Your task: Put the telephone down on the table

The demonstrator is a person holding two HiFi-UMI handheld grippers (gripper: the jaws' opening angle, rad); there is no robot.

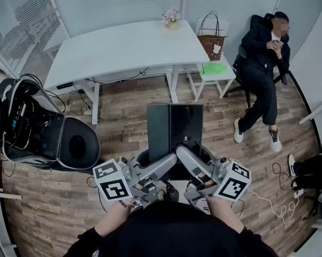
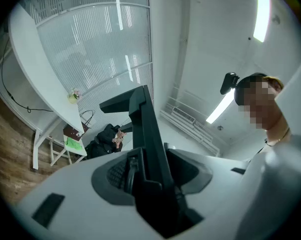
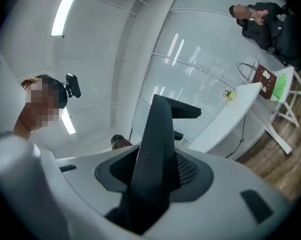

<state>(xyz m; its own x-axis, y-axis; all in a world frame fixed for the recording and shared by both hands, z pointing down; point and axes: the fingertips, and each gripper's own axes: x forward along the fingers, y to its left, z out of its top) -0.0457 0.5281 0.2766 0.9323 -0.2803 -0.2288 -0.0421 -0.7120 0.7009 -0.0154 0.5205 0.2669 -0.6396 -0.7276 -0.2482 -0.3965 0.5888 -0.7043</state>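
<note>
The telephone (image 1: 174,125) is a dark flat slab held upright in front of me, above the wooden floor. My left gripper (image 1: 165,164) is shut on its lower left part and my right gripper (image 1: 192,160) is shut on its lower right part. In the left gripper view the dark slab (image 2: 144,134) stands edge-on between the white jaws, which close against it. The right gripper view shows the same slab (image 3: 158,144) clamped between its jaws. The white table (image 1: 123,47) stands well beyond the telephone, apart from it.
A small flower pot (image 1: 171,19) sits at the table's far right edge. A white stool (image 1: 217,74) with a green item and a brown bag (image 1: 211,42) stands beside it. A person (image 1: 262,74) sits at right. A black open bag (image 1: 38,127) lies at left. Cables (image 1: 268,202) trail over the floor.
</note>
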